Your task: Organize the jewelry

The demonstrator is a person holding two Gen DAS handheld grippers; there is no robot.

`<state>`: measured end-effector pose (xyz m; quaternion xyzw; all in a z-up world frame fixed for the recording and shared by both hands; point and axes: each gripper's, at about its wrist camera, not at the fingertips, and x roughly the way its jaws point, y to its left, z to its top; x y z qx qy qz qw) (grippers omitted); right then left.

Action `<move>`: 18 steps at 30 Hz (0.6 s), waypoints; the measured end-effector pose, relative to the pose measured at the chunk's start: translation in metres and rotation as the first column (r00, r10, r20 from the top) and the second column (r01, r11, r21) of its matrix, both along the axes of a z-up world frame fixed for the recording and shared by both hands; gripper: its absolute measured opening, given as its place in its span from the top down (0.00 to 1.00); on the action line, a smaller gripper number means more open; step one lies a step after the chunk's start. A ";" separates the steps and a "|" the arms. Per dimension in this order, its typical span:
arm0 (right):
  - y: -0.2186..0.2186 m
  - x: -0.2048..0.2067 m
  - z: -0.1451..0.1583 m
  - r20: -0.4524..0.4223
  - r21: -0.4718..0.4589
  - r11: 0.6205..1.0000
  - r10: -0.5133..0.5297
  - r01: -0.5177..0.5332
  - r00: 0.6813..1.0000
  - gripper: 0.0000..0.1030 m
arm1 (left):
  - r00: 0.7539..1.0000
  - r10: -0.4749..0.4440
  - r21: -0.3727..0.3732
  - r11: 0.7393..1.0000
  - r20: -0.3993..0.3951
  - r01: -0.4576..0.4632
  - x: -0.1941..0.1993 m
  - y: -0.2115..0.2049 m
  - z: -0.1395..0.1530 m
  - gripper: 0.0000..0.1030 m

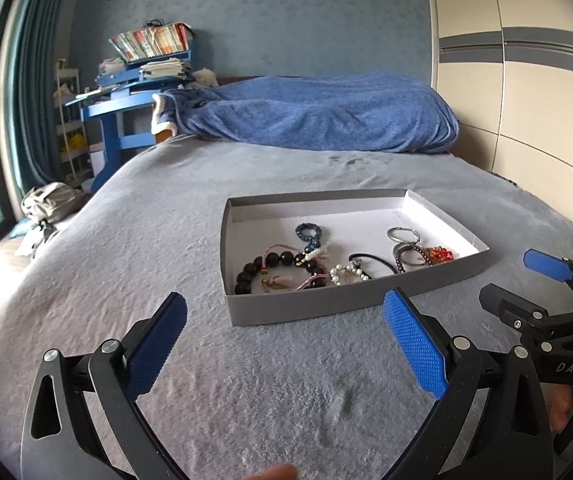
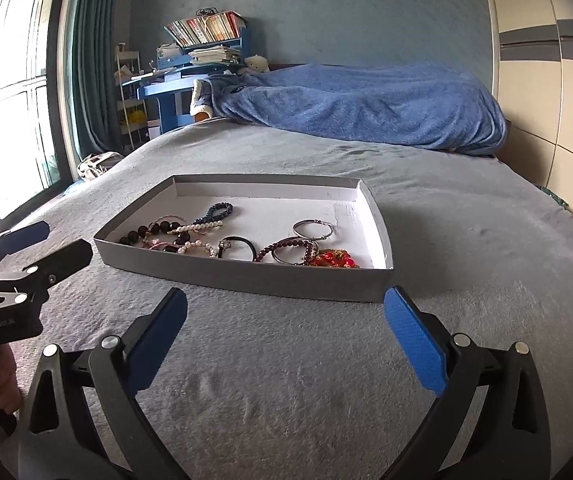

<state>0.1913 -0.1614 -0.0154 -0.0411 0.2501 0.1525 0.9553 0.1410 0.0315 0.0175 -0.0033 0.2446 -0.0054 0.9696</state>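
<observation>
Jewelry (image 1: 318,258) tangled in tray (image 1: 306,310), pieces overlapping, both jaws wide.

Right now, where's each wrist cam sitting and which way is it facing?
Left wrist: low over the grey bedspread, left of and in front of the shallow grey cardboard tray, facing the headboard; its open left gripper frames the shot, right gripper at right.
Right wrist: same height, nearer the tray's right end, facing the same way; open right gripper foremost, left gripper at left.
Shared: tray of bracelets, blue blanket, blue desk.
</observation>
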 end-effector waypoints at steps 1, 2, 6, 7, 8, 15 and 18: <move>-0.001 0.000 0.000 0.000 0.005 1.000 -0.001 0.001 1.000 0.05 | 1.000 0.000 0.002 1.000 0.001 0.000 -0.001 0.000 0.000 0.05; -0.002 0.000 0.000 0.000 0.009 1.000 -0.002 0.002 1.000 0.05 | 1.000 -0.001 0.003 1.000 0.004 0.001 -0.001 -0.001 0.000 0.05; -0.003 -0.001 0.001 0.000 0.014 1.000 -0.001 0.001 1.000 0.05 | 1.000 -0.003 -0.001 1.000 0.010 0.003 -0.003 0.000 0.001 0.05; -0.003 -0.001 0.001 0.002 0.013 1.000 0.000 0.000 1.000 0.05 | 1.000 -0.001 -0.003 1.000 0.011 0.001 -0.004 0.000 0.001 0.05; -0.003 -0.001 0.001 0.003 0.012 1.000 0.000 0.000 1.000 0.05 | 1.000 0.001 -0.006 1.000 0.012 -0.001 -0.004 0.001 0.002 0.05; -0.003 -0.002 0.002 0.008 0.012 1.000 0.003 -0.003 1.000 0.05 | 1.000 0.012 -0.023 1.000 0.013 -0.012 -0.007 0.005 0.002 0.05; -0.003 -0.003 0.002 0.008 0.014 1.000 0.006 -0.006 1.000 0.05 | 1.000 0.013 -0.023 1.000 0.012 -0.013 -0.007 0.005 0.002 0.05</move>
